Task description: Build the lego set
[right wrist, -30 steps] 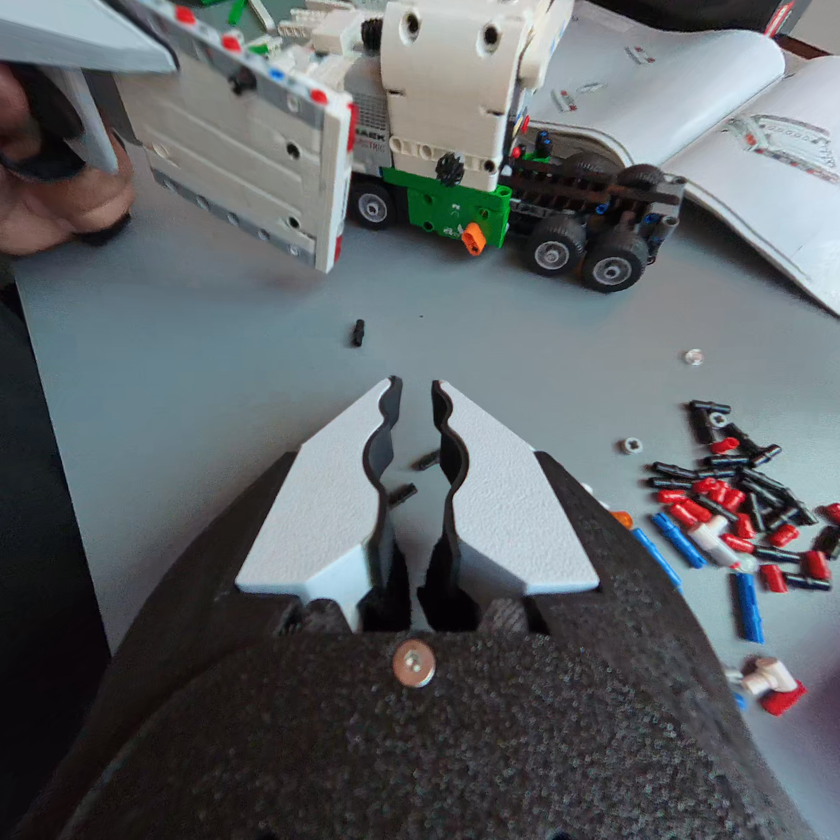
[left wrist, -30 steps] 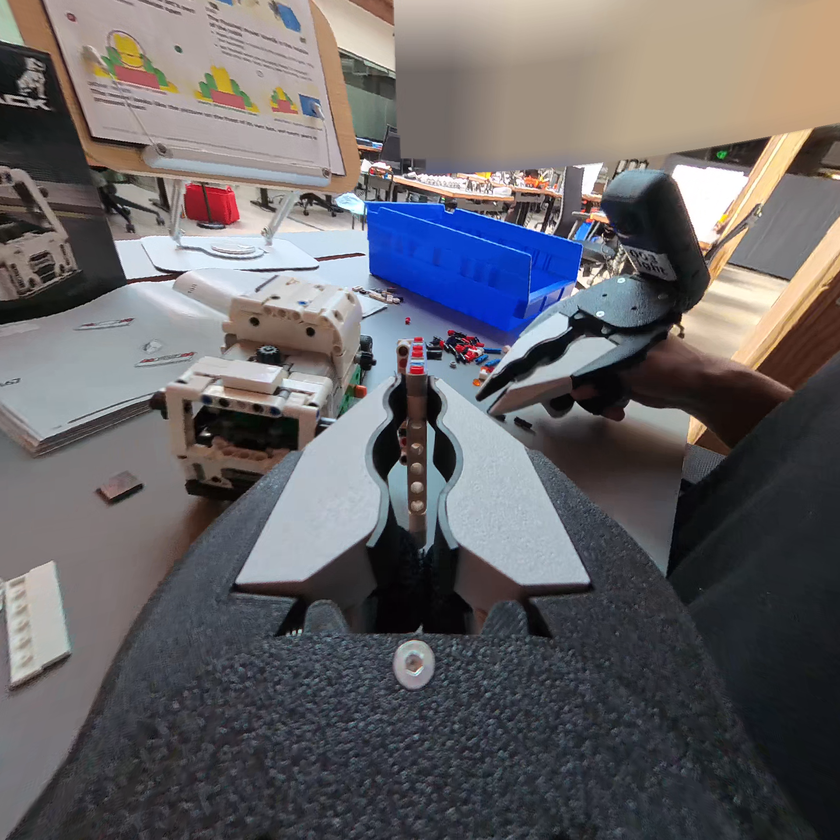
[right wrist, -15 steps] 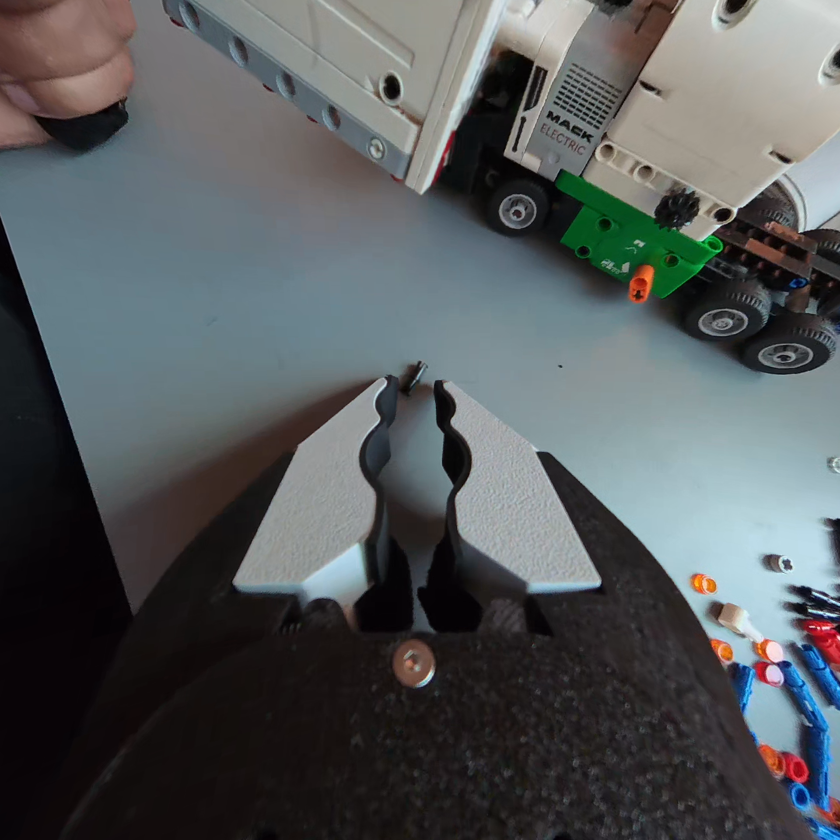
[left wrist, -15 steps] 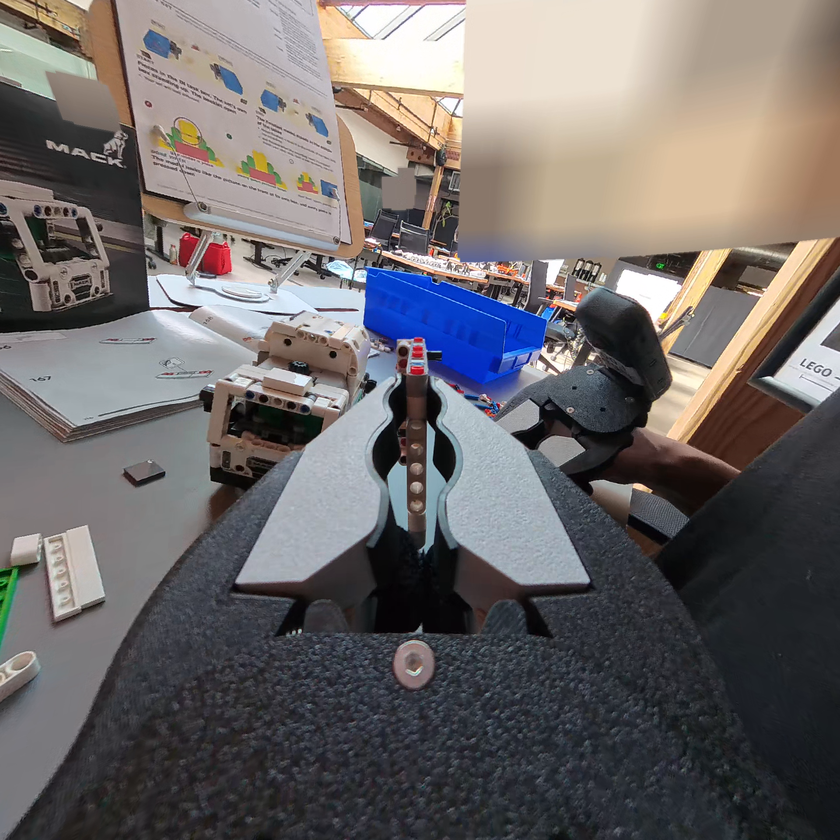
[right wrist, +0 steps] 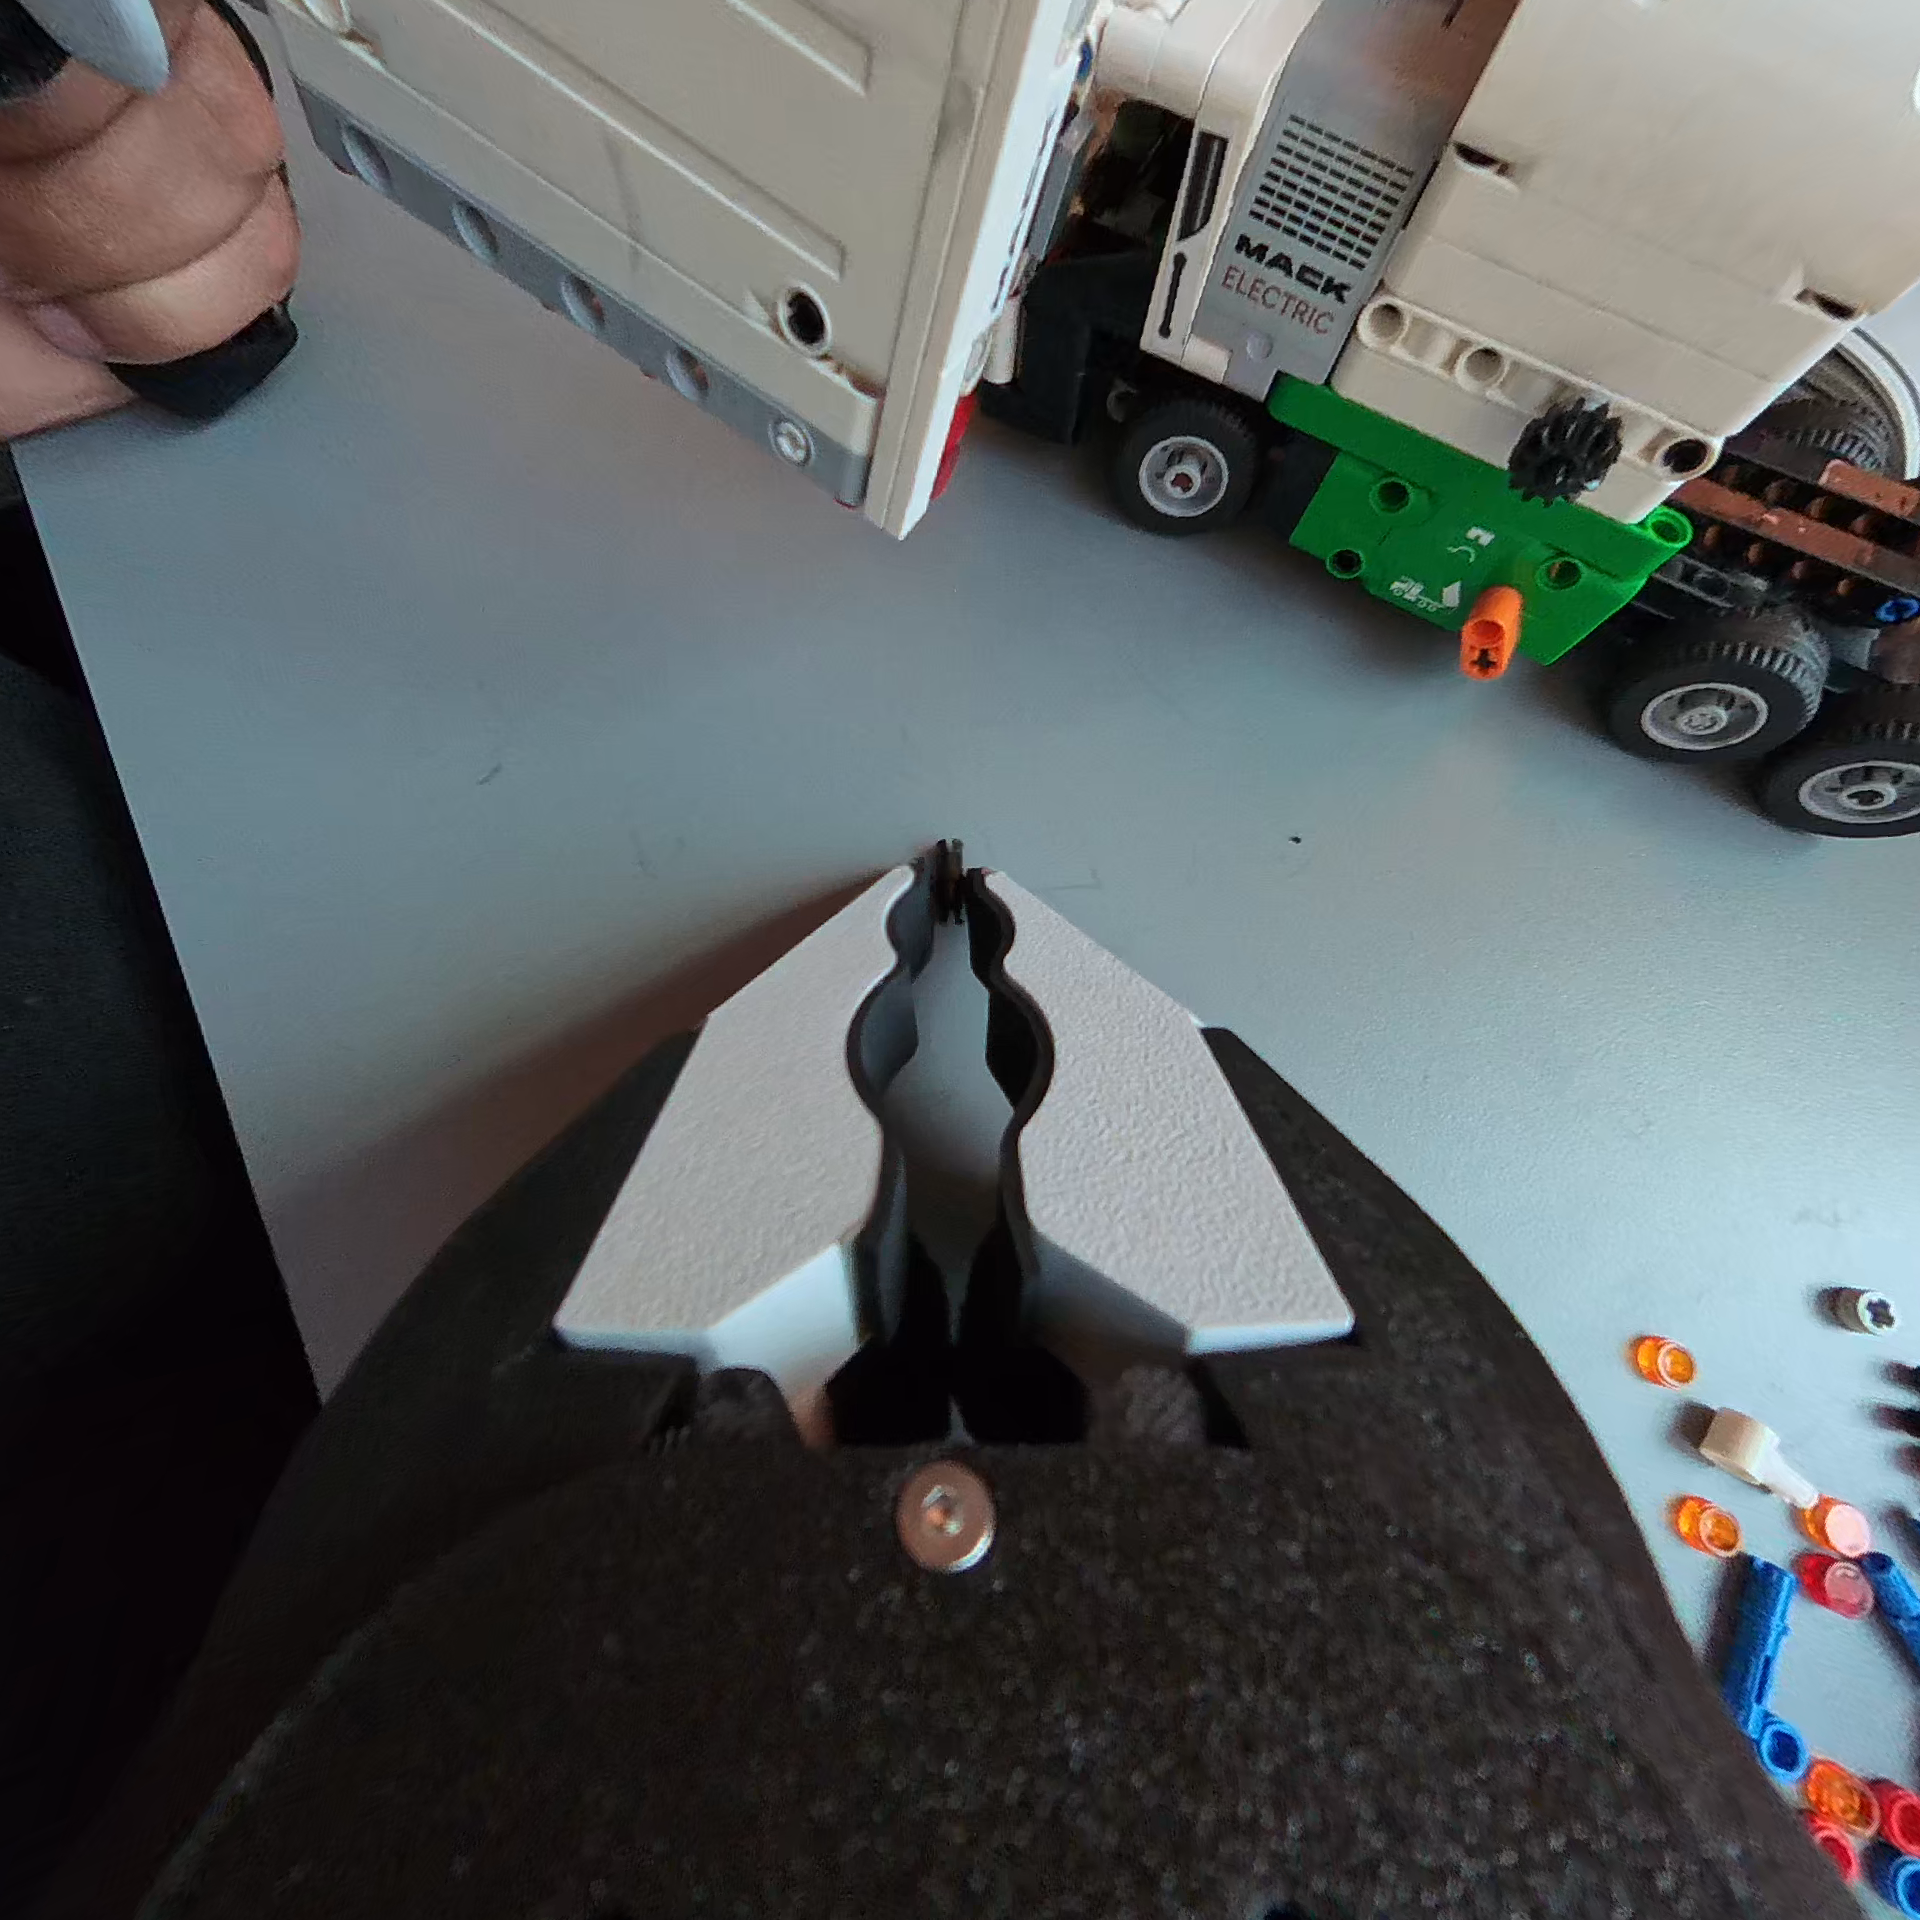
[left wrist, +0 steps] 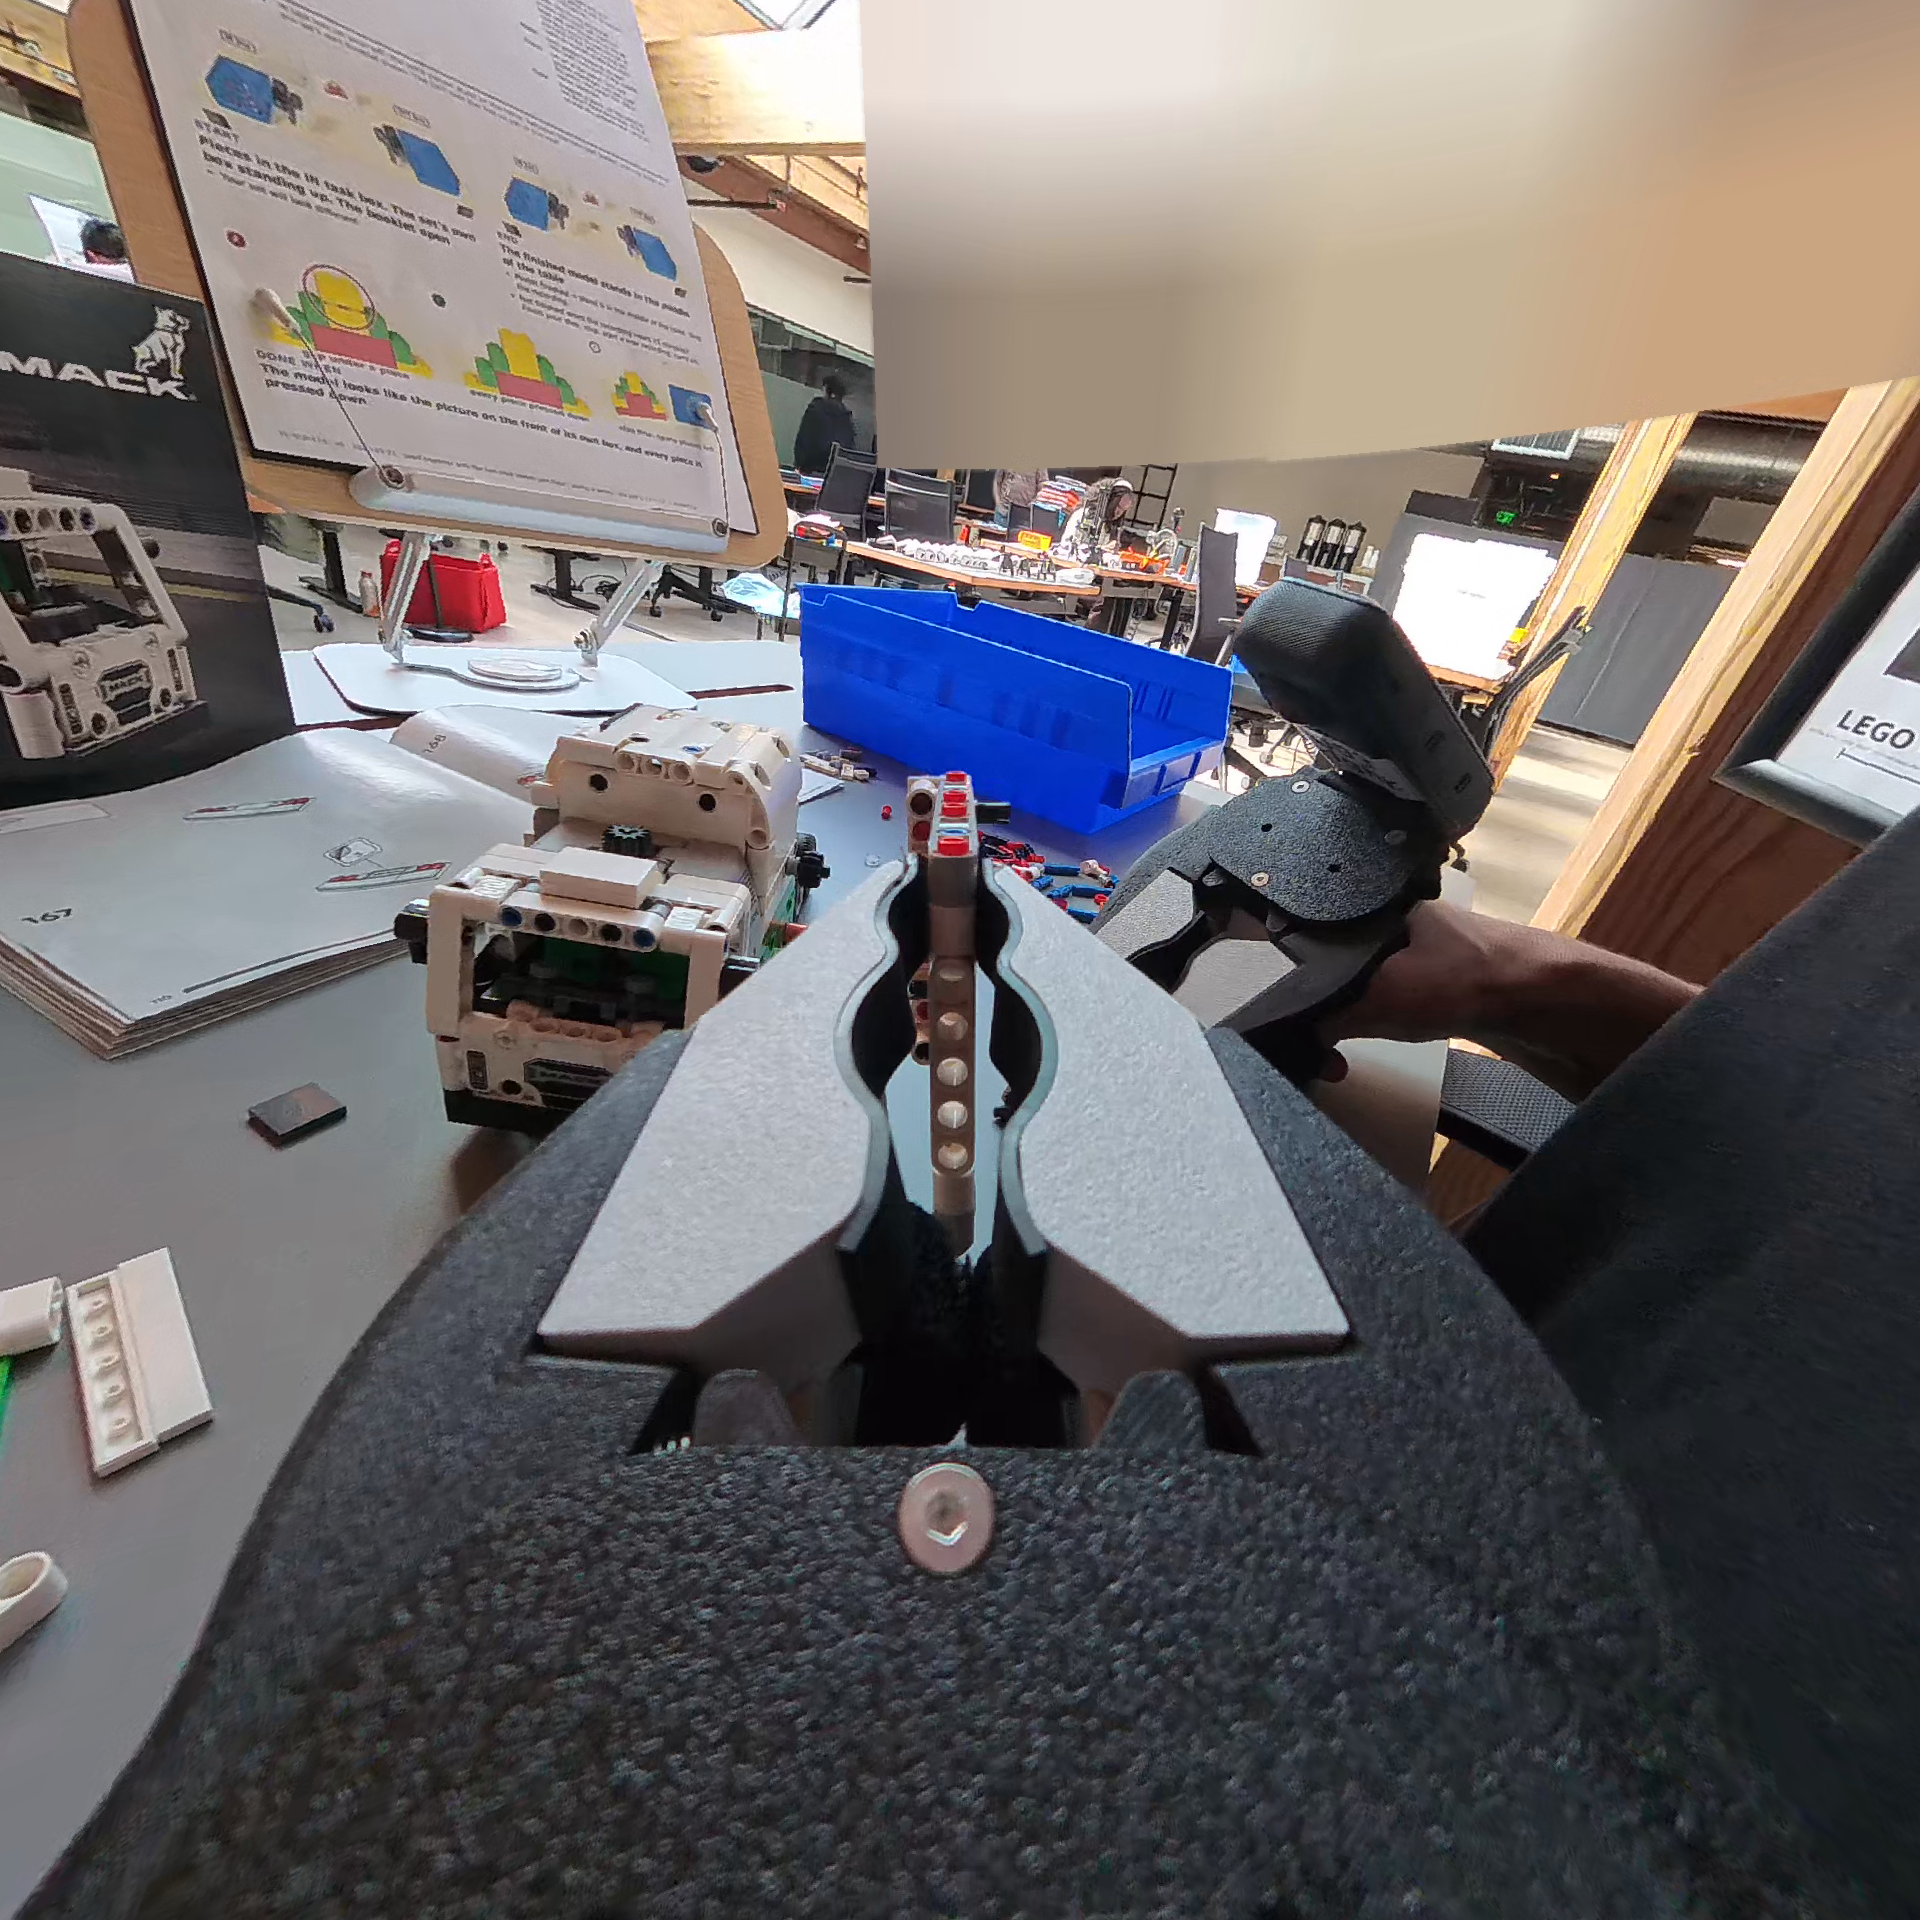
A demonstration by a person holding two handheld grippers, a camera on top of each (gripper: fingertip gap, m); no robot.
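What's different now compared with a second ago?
The right gripper moved forward over the grey table to a small black pin, and its jaws closed on it. The left gripper still clamps the white panel, and the truck stays put.

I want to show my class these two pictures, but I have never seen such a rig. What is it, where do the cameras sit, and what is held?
No robot: a person holds a hand tool with two jaws in each hand, with a camera on each looking along the jaws. The left gripper clamps a white panel with a grey holed beam, seen edge-on. The right gripper pinches a small black pin over the grey table. A toy truck, loose pins, a blue bin and a booklet lie about.
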